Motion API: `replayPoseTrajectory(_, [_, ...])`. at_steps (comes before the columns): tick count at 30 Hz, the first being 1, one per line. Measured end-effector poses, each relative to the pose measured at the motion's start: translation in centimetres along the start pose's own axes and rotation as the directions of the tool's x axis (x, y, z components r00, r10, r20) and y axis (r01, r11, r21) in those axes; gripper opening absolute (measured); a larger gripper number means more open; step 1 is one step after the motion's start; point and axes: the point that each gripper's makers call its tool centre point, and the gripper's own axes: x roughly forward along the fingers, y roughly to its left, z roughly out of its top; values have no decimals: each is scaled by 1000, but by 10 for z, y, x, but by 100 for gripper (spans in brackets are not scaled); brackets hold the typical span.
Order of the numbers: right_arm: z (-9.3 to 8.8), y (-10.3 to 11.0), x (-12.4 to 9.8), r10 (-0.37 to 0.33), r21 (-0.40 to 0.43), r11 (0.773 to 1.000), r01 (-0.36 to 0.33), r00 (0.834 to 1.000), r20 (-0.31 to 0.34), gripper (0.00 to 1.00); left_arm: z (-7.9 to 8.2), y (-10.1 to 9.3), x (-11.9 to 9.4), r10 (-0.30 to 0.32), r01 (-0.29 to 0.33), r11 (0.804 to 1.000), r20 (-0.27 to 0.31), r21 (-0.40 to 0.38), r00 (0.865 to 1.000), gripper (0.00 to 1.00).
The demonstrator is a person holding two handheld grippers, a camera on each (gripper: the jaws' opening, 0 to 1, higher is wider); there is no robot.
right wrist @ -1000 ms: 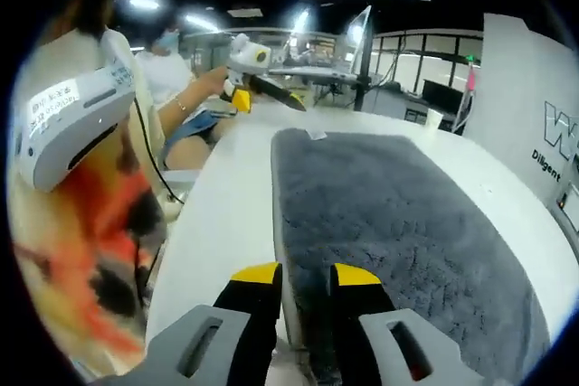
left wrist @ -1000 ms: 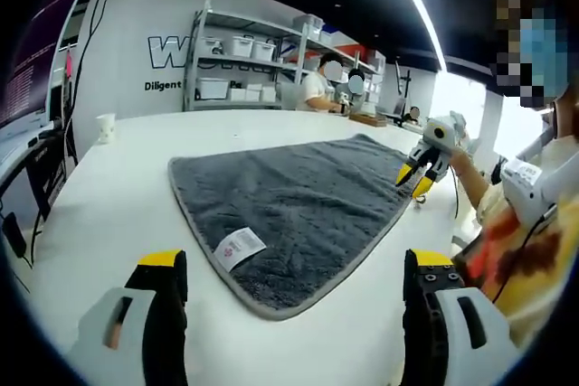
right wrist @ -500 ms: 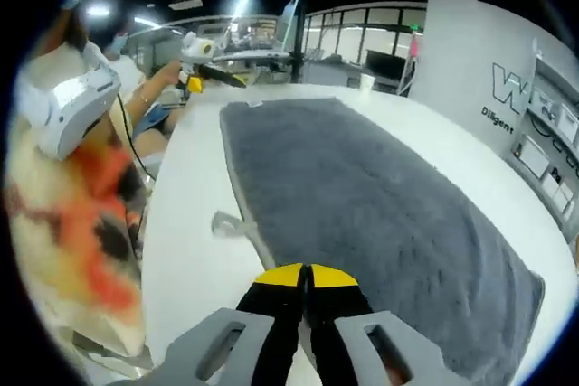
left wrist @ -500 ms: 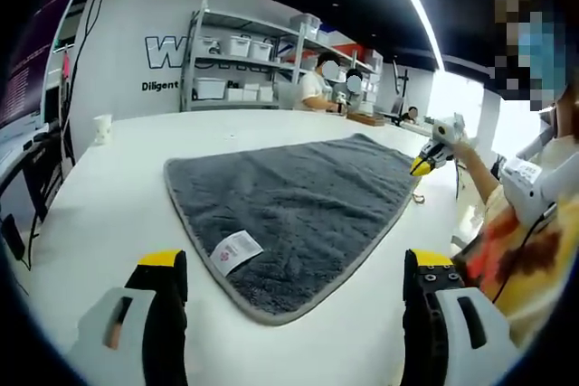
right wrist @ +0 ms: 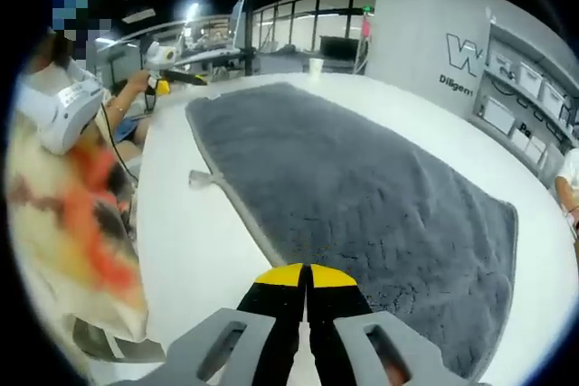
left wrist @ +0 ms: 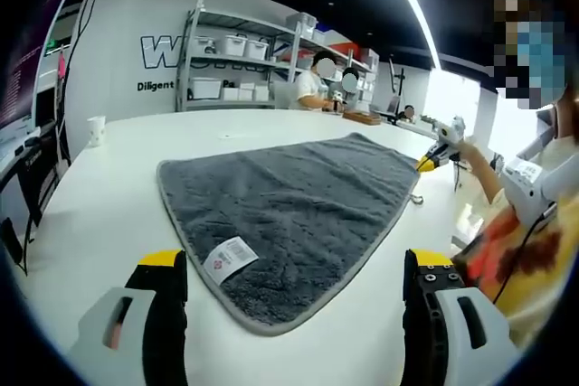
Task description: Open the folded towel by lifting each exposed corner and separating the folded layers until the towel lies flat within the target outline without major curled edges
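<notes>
Lying spread across the white table (left wrist: 99,214): one grey towel (left wrist: 289,196), plush pile, pale stitched border, opened to a single flat layer.
- White care label (left wrist: 228,259): on the towel's near corner in the left gripper view, between the two jaws.
- Small loop tag (right wrist: 201,179): projecting from the towel's long edge onto bare table, right gripper view.
- Left gripper (left wrist: 294,291): yellow-tipped jaws spread wide, empty, clear of the towel's near corner.
- Right gripper (right wrist: 306,277): jaws pressed together, nothing visible between them, above the towel's long edge; also seen beyond the far corner (left wrist: 439,153).
- Paper cup (left wrist: 95,130): on the table, well apart from the towel.
- Shelving with white bins (left wrist: 237,70): against the far wall.
</notes>
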Motion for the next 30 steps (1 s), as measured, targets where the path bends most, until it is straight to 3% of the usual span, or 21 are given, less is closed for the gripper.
replayPoseTrajectory(7, [-17, 3, 6, 18, 25, 1000, -16, 997, -69, 0, -1, -2, 1, 0, 0, 1000, -1, 0, 1000, 98])
replayPoseTrajectory(16, [-17, 7, 3, 45, 102, 994, -40, 998, -42, 0, -4, -1, -2, 12, -12, 1000, -2, -7, 1000, 98])
replayPoseTrajectory(27, [-18, 12, -1, 33, 27, 999, -32, 999, -38, 0, -4, -1, -2, 7, -7, 1000, 3, -5, 1000, 98])
replayPoseTrajectory(30, [-13, 9, -4, 0, 9, 1000, 0, 1000, -12, 0, -4, 0, -3, 9, -9, 1000, 5, -7, 1000, 98])
